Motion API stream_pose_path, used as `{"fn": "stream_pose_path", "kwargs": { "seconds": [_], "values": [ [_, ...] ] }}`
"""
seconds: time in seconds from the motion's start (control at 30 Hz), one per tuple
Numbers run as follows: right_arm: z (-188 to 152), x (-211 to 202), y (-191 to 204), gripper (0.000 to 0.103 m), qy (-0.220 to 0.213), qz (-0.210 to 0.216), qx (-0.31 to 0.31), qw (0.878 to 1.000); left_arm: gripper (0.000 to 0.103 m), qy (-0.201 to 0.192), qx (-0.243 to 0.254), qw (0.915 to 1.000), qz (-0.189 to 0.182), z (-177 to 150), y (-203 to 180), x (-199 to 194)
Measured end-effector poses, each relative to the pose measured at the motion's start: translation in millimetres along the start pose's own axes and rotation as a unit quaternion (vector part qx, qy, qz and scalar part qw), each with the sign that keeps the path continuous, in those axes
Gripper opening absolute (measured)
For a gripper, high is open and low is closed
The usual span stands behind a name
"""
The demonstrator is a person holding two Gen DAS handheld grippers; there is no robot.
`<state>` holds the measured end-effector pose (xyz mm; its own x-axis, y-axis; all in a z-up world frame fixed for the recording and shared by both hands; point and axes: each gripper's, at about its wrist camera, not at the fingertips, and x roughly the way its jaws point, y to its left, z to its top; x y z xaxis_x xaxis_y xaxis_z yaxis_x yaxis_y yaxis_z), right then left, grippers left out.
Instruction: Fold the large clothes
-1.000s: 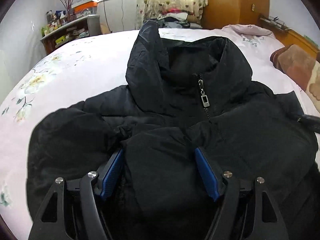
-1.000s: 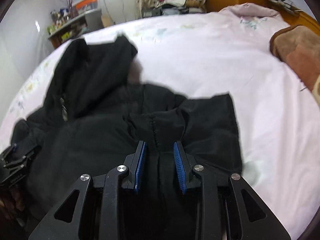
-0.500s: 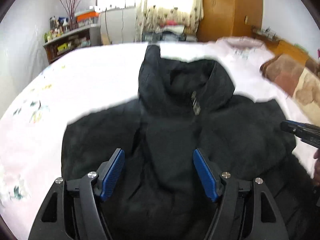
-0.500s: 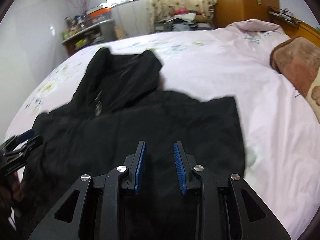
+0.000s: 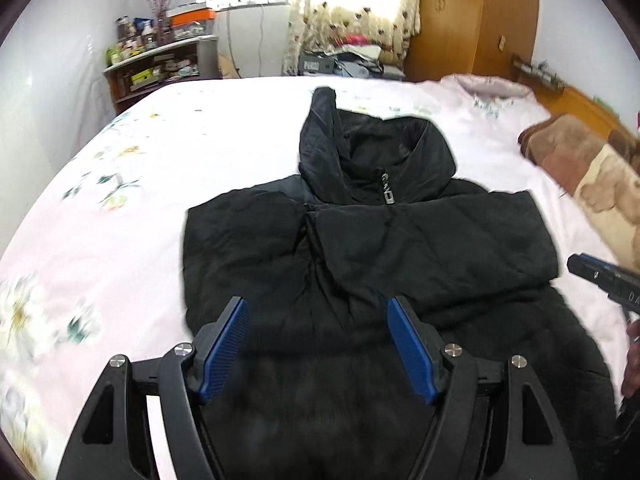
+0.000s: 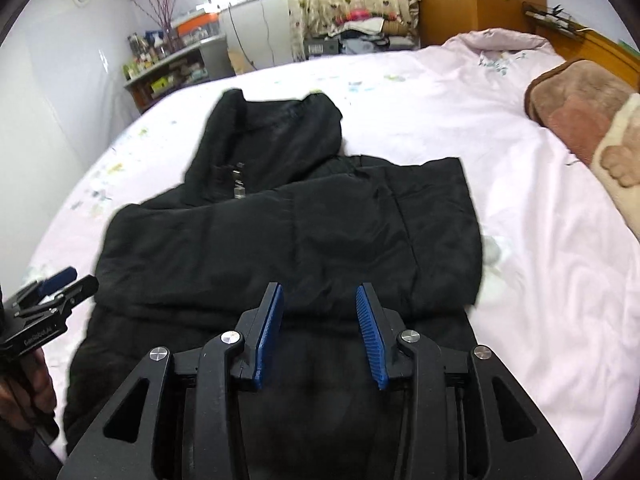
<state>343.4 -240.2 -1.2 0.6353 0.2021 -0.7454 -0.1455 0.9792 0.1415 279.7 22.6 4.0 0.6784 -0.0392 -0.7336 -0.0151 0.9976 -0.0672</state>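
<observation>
Left wrist view shows your black jacket lying face up on the bed, collar and zip pull toward the far side, both sleeves already folded across the chest so the body reads as a tidy block. That layout suits the next fold: with the sleeves tucked in, the hem end nearest you can likely be brought up toward the collar without anything trailing.

Your left hand-held gripper hangs above the lower part of the jacket, tilted down at it, its blue pads set wide apart with nothing between them. Fabric shows behind the gap, but the pads are clear of it.

Right wrist view has your right hand-held gripper in a matching downward tilt over the hem side, jaws opening and empty, cloth only in the background. Each hand-held gripper appears at the edge of the other's view, so your hands flank the jacket on either side.
</observation>
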Motion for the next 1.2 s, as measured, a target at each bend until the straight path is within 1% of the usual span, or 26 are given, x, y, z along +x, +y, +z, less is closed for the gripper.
{"fn": "stream_pose_path", "kwargs": {
  "seconds": [0.13, 0.23, 0.3, 0.33, 0.37, 0.47, 0.6, 0.77, 0.9, 0.97, 1.07, 1.2],
  "values": [
    [-19, -55, 18, 0.039, -0.019, 0.009, -0.001, 1.000, 0.074, -0.013, -0.009, 0.9999, 0.002, -16, -1, -60],
    [-30, -82, 30, 0.040, -0.025, 0.005, -0.002, 1.000, 0.074, -0.019, -0.012, 0.9997, 0.007, -27, -3, -97],
    [-42, -107, 37, 0.043, -0.029, 0.010, -0.002, 1.000, 0.074, -0.022, -0.014, 0.9996, 0.013, -35, -3, -117],
    [-48, -118, 40, 0.046, -0.033, 0.011, -0.002, 0.999, 0.074, -0.023, -0.016, 0.9995, 0.014, -38, -2, -124],
    [-51, -123, 41, 0.046, -0.034, 0.012, -0.003, 0.999, 0.074, -0.023, -0.019, 0.9994, 0.014, -44, -3, -134],
    [-69, -149, 51, 0.046, -0.039, 0.017, -0.005, 0.999, 0.074, -0.026, -0.026, 0.9992, 0.013, -58, -2, -154],
    [-89, -172, 59, 0.047, -0.048, 0.024, -0.005, 0.999, 0.074, -0.031, -0.023, 0.9992, 0.014, -75, -4, -178],
    [-105, -189, 65, 0.047, -0.055, 0.033, -0.008, 0.998, 0.074, -0.039, -0.014, 0.9990, 0.015, -87, -10, -200],
    [-106, -196, 68, 0.047, -0.063, 0.038, -0.013, 0.997, 0.074, -0.045, -0.006, 0.9989, 0.015, -85, -14, -208],
    [-104, -198, 69, 0.049, -0.068, 0.040, -0.013, 0.997, 0.074, -0.046, -0.001, 0.9988, 0.018, -83, -16, -208],
    [-99, -195, 68, 0.057, -0.072, 0.045, -0.014, 0.996, 0.074, -0.044, 0.001, 0.9989, 0.018, -74, -17, -202],
    [-86, -180, 60, 0.057, -0.063, 0.051, -0.009, 0.997, 0.074, -0.041, 0.002, 0.9991, 0.012, -57, -18, -183]
  ]
}}
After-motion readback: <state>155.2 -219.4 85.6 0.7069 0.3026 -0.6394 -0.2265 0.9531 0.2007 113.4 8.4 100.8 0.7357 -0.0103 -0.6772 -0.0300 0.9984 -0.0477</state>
